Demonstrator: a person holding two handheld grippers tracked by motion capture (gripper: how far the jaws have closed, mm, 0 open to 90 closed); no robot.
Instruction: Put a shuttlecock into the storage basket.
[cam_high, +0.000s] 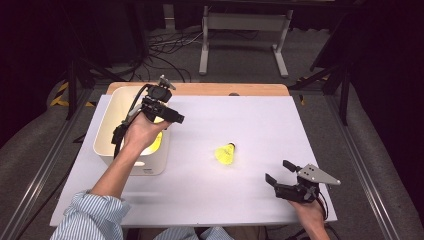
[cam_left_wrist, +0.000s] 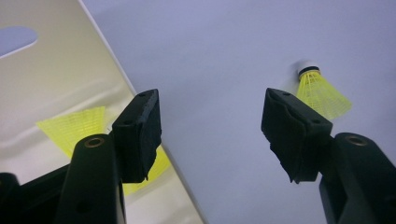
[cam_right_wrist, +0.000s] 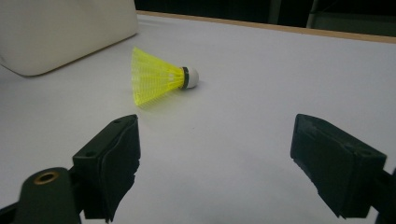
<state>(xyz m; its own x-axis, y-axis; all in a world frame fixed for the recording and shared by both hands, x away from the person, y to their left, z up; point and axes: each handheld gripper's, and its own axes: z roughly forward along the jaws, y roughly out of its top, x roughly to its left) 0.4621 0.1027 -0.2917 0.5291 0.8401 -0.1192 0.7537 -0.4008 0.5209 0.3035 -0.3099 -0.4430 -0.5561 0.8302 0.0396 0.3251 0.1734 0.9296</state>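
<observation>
Dark floor with loose cables and a white frame's legs lies behind the table (cam_high: 260, 125), whose top is covered in pale white sheet with a wooden edge at the far side. From the high view, a cream bin (cam_high: 107, 142) stands at the table's left; the left tool (cam_high: 172, 117) hovers over the bin's right rim, jaws released, gripping nothing, and a yellow shuttlecock in the bin (cam_high: 156, 142) shows just under the hand. A second shuttlecock (cam_high: 225, 153) lies on its side on the bare sheet between the two hands, well apart from the bin. The right tool (cam_high: 280, 172) sits low near the table's near right corner, jaws spread and empty.

Seen along the left tool (cam_left_wrist: 212, 128), its black jaws stand wide with bare sheet between them; the bin's wall (cam_left_wrist: 56, 79) is at left with yellow feathers (cam_left_wrist: 74, 126) inside, and the loose shuttlecock (cam_left_wrist: 322, 91) lies beyond the right jaw.

Along the right tool (cam_right_wrist: 215, 163), jaws are released, and the loose shuttlecock (cam_right_wrist: 161, 77) lies ahead, cork pointing right, near the bin's corner (cam_right_wrist: 60, 32).
</observation>
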